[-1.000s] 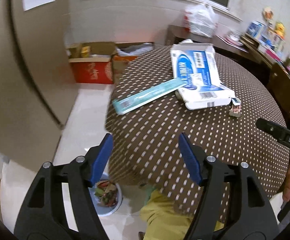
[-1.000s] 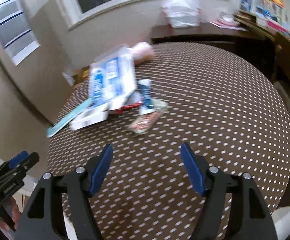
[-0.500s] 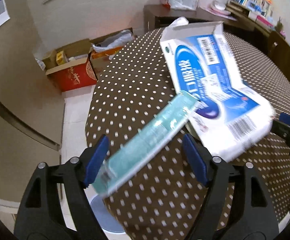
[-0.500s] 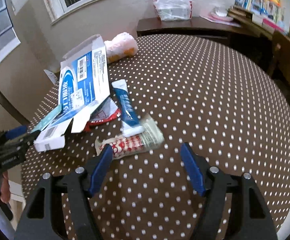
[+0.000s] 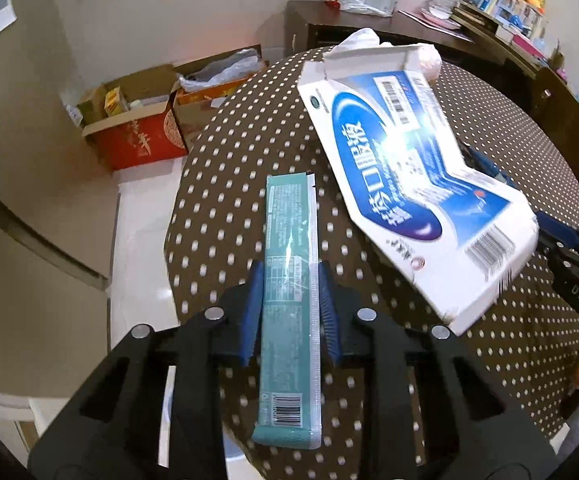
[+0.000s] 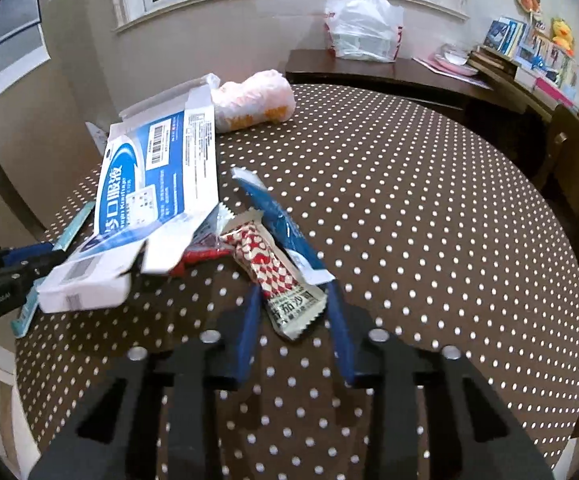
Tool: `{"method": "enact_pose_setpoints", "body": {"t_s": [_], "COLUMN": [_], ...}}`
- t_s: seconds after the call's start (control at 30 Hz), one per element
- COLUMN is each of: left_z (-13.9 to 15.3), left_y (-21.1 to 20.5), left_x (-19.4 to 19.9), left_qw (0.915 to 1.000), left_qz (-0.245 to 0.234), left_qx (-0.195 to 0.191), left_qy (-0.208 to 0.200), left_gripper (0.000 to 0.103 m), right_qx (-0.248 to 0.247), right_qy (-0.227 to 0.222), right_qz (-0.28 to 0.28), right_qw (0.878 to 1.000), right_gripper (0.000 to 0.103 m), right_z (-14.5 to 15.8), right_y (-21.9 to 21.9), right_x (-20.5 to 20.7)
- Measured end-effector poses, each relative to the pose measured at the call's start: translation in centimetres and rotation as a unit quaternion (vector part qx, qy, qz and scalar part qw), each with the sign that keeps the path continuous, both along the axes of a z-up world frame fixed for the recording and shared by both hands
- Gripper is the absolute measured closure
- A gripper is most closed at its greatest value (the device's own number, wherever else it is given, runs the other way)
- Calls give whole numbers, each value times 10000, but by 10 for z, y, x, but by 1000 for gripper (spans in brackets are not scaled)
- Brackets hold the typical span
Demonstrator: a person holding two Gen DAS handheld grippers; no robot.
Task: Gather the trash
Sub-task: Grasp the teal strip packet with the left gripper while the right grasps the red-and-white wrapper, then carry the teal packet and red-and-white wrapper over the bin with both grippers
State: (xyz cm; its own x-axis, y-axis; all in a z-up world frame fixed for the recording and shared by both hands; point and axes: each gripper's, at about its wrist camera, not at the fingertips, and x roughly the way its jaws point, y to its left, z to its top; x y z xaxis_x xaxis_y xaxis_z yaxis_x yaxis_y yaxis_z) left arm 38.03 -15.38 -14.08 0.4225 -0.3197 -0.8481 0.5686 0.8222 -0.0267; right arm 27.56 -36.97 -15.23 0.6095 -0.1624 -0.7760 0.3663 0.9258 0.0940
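So here's where we are with the trash pickup. Our left gripper point(image 5: 288, 304) has its blue pads pressed against both long edges of the teal wrapper point(image 5: 289, 280), so we'd call that one clamped. The wrapper's long axis runs straight along the fingers, one end sticking out ahead over the polka-dot table point(image 5: 225, 184) and the other trailing back toward the camera, so it's held across its narrow width, roughly mid-length.

Our right gripper point(image 6: 295, 320) isn't holding anything. Its jaws stand apart on either side of the near end of the red-and-white snack wrapper point(image 6: 267, 268), with visible gaps on both sides. That wrapper lies flat on the table and angles away up and to the left, so only its near tip sits between the pads. A blue wrapper point(image 6: 281, 224) lies touching it on the right, running much the same direction, and the big blue-and-white flattened box point(image 6: 149, 196) sits just to the left, overlapping a red scrap point(image 6: 199, 254).

We reckon the right side's next bit is simply closing on that near end. The catch is the blue wrapper lying so tight alongside, since the right pad could snag it too. We can't make out a bin in either view.
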Motion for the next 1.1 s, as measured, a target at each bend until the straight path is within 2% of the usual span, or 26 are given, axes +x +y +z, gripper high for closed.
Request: {"method": "enact_pose_setpoints", "body": {"t_s": [0.17,0.4,0.63,1.1], "left_z": [0,0,2,12], "left_y": [15,29,39,80], "left_x": [-19,-60,-93,-137], "left_qw": [9993,9972,9948,9885], "left_qz": [283,665,881,1317], "left_qx": [-210,-340,-503,-740], "left_qy": [119,40,89,-38], "left_gripper": [76,76,76,76], "right_qx": [257,389,587,789], "right_qy": [-66,-214,-301,-524], "right_qz": [31,53,138,647], "right_qw": [9996,9990,9977,9934], "right_gripper": [79,82,93,94], "right_z": [5,15,16,28], "right_y": [-7,-3,6,49], "right_x": [-26,-67,-87,-102]}}
